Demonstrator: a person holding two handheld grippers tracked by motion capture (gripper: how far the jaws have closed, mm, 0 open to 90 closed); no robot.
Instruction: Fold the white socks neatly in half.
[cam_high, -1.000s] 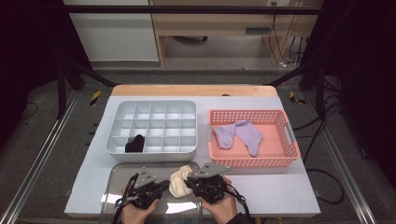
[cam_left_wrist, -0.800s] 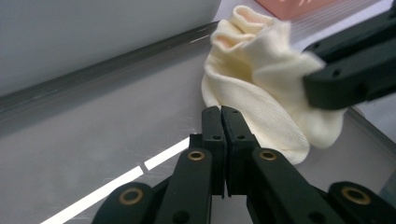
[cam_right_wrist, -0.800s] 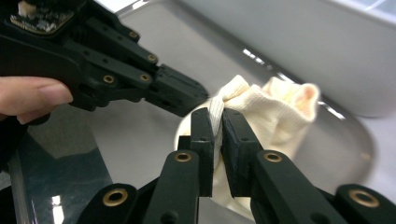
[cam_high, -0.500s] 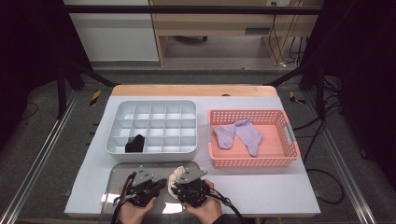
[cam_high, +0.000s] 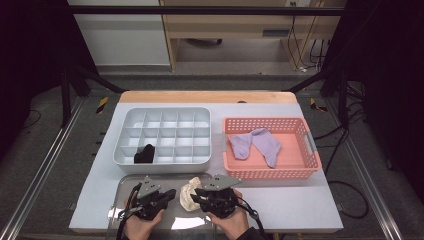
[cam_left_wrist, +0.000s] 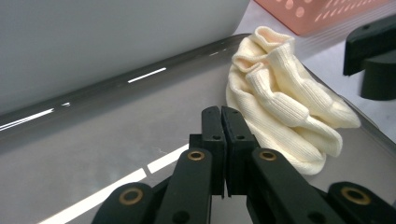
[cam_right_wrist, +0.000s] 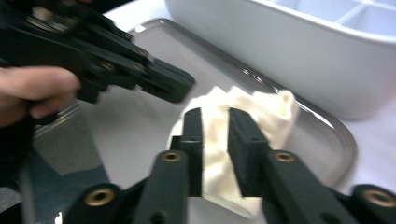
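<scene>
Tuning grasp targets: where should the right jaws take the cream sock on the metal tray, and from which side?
Take the cream sock at its bunched ribbed folds near the open cuff, where the fabric stands highest off the metal tray. Come from the near, right side, where the right gripper already sits with a narrow gap over it; the shut left gripper crowds the other side.

Tray (cam_high: 120, 187) nearest, 1 sock (cam_high: 189, 195) on it; divided box (cam_high: 165, 161) behind; basket (cam_high: 272, 172) right, holding 2 socks (cam_high: 255, 144).

Ribbed cream cloth sock (cam_left_wrist: 285, 102) on a glossy, smooth metal tray (cam_left_wrist: 116, 140); matt black plastic claws.
</scene>
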